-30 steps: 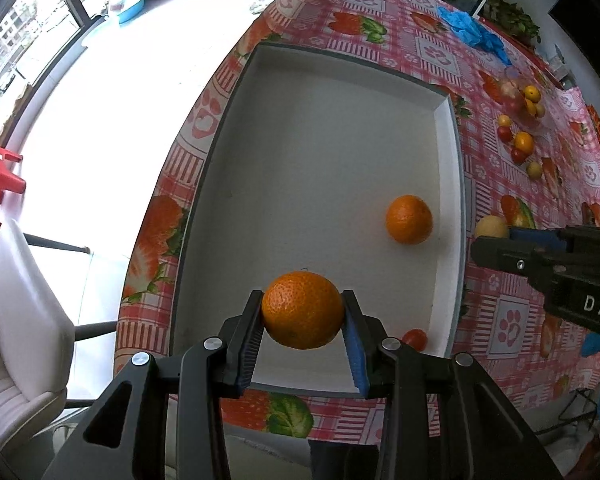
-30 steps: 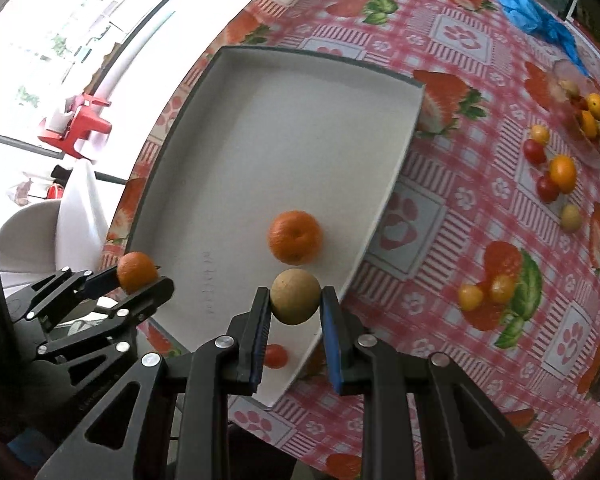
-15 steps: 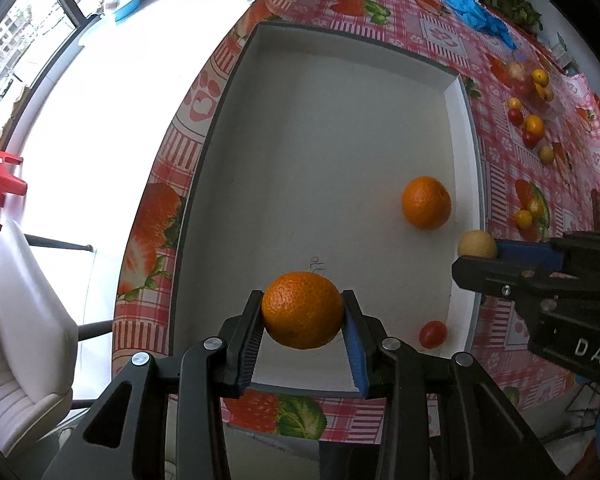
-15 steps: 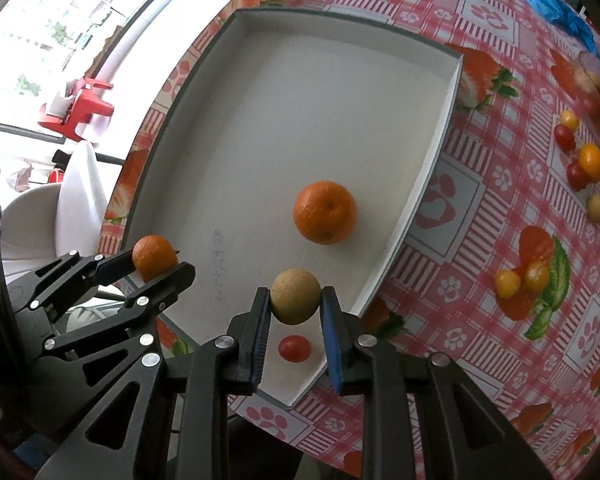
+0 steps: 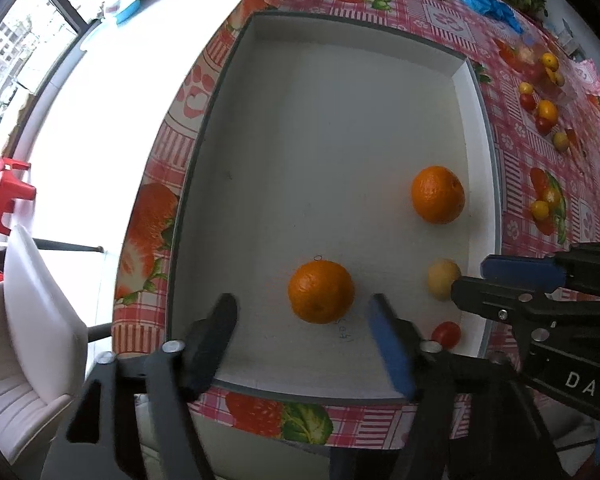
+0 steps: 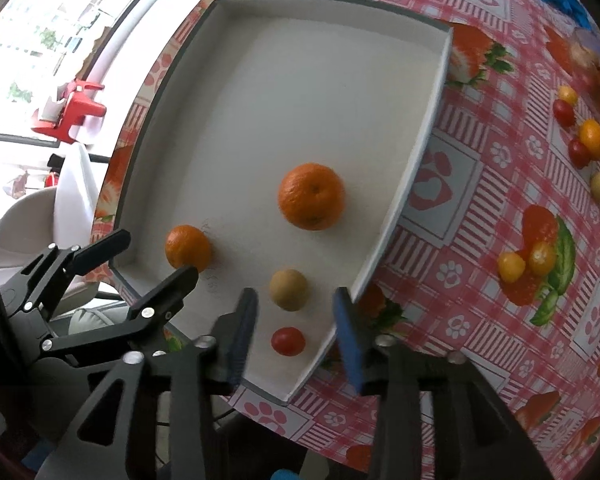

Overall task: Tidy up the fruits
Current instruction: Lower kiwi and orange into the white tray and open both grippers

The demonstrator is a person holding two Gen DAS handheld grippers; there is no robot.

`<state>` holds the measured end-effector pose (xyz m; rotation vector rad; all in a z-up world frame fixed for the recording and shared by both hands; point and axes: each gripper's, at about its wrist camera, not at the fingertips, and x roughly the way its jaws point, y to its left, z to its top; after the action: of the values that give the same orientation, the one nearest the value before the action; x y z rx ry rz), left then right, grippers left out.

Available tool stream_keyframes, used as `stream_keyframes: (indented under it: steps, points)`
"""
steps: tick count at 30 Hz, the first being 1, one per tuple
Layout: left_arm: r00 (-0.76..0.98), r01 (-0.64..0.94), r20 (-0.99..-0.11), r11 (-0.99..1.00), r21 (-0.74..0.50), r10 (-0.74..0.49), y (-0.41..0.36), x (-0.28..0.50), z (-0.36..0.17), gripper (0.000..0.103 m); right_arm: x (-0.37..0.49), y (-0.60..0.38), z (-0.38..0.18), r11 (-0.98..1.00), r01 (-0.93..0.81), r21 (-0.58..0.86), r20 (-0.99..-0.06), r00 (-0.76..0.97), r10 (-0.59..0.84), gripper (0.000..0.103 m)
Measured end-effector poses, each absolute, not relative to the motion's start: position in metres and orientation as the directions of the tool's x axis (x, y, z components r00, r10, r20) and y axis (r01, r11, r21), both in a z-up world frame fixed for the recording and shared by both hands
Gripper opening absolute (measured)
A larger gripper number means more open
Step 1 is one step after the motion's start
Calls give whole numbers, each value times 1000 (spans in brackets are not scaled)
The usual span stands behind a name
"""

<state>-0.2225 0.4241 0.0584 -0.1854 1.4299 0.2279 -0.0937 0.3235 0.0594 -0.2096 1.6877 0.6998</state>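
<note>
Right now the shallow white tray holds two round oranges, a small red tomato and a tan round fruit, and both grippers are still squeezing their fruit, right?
Not quite. The white tray does hold the two oranges, the red tomato and the tan fruit, but both wrist views show the left gripper and right gripper with jaws apart, having just opened, pads off the fruit.

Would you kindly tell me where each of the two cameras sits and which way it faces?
Left wrist: on the left gripper, looking down into the white tray; open jaws flank an orange; the right gripper enters at right.
Right wrist: on the right gripper, facing down at the tray's corner; open jaws flank a yellowish fruit; the left gripper shows at left.
Shared: tray, two oranges, yellowish fruit, red tomato.
</note>
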Motion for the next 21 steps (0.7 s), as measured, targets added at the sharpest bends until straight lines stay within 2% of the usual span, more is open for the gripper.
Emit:
stream_keyframes:
  steps: [6,12,17,21]
  points:
    - [112,-268,-992,963,21,52,424,-217,58,72,-85,310,69,817,-479,321,-945,-214,246,75]
    - [113,-245,-992,969,18,47,419,-215,61,72,-76,285,71,849,-447,281,-959,-157,235,88]
    - [97,-224,-995,975,11,33,405,-207,60,72,-71,260,75,879,-427,211,-977,-62,204,88]
    - [86,-219,-996,976,3,22,398,-202,60,72,-60,229,65,920,-337,199,-980,-84,181,89]
